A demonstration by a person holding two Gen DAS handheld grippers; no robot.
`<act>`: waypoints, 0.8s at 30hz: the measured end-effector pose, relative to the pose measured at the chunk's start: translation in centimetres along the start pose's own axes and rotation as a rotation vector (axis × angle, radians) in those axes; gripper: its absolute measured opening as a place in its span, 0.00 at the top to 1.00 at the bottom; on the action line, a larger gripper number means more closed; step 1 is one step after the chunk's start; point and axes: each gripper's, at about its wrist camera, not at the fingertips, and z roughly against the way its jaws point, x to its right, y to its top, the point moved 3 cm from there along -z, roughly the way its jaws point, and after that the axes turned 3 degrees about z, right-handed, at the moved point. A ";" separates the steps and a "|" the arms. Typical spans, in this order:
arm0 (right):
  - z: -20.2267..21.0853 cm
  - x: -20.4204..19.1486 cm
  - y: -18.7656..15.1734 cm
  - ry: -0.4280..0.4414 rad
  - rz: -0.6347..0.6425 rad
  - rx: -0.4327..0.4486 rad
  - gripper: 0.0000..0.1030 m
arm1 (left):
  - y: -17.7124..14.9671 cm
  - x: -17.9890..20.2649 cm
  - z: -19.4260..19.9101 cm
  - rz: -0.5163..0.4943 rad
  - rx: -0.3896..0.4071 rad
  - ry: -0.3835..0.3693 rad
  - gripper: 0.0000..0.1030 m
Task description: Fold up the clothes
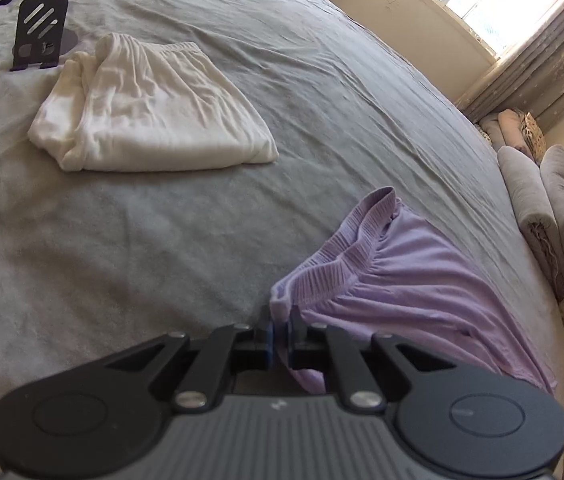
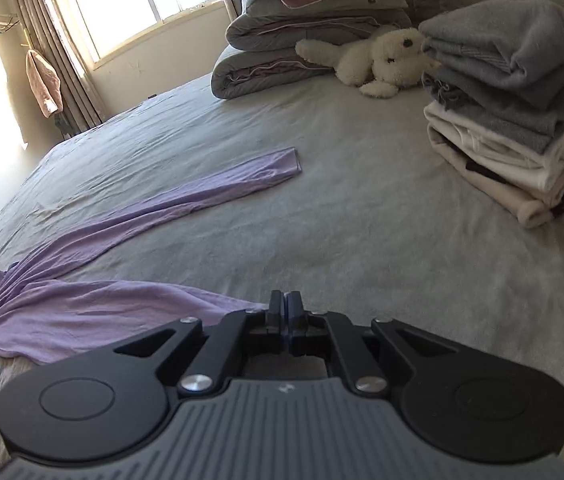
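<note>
Left wrist view shows the left gripper (image 1: 280, 330) clamped on the waistband corner of the thin lilac knit trousers (image 1: 401, 280), a tuck of fabric pinched between its blue pads. Those trousers lie near the front edge of the grey bedsheet (image 1: 162, 240), the ribbed elastic waistband bunched and standing up just beyond the pads.

Right wrist view has the right gripper (image 2: 285, 304) with its 2 fingers pressed together at the hem of the same garment; whether cloth sits between them I cannot tell, since the fabric runs under the left linkage. From there 1 leg stretches flat and narrow across the bed toward the window side.

Judging by the drape and fine wrinkles, this knit is light, limp and stretchy: it will sag between 2 grips, slide easily over the sheet and hold no crease by itself. Best holds look like the thicker waistband and the leg cuffs.

Farther off, a folded cream garment (image 1: 150, 108) rests toward the far left, and a stack of folded grey and white clothes (image 2: 517, 108) sits toward the far right corner.
</note>
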 end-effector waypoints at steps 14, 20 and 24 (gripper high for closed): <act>-0.4 3.9 -0.8 0.063 -0.137 -0.024 0.89 | 1.8 -0.8 1.2 0.036 0.079 0.054 0.78; -3.5 4.6 0.4 0.136 -0.165 -0.084 0.89 | 3.6 0.5 1.0 0.003 0.142 0.065 0.77; -5.7 2.4 0.1 0.159 -0.064 -0.165 0.89 | 3.9 3.6 -1.2 -0.083 0.130 0.023 0.71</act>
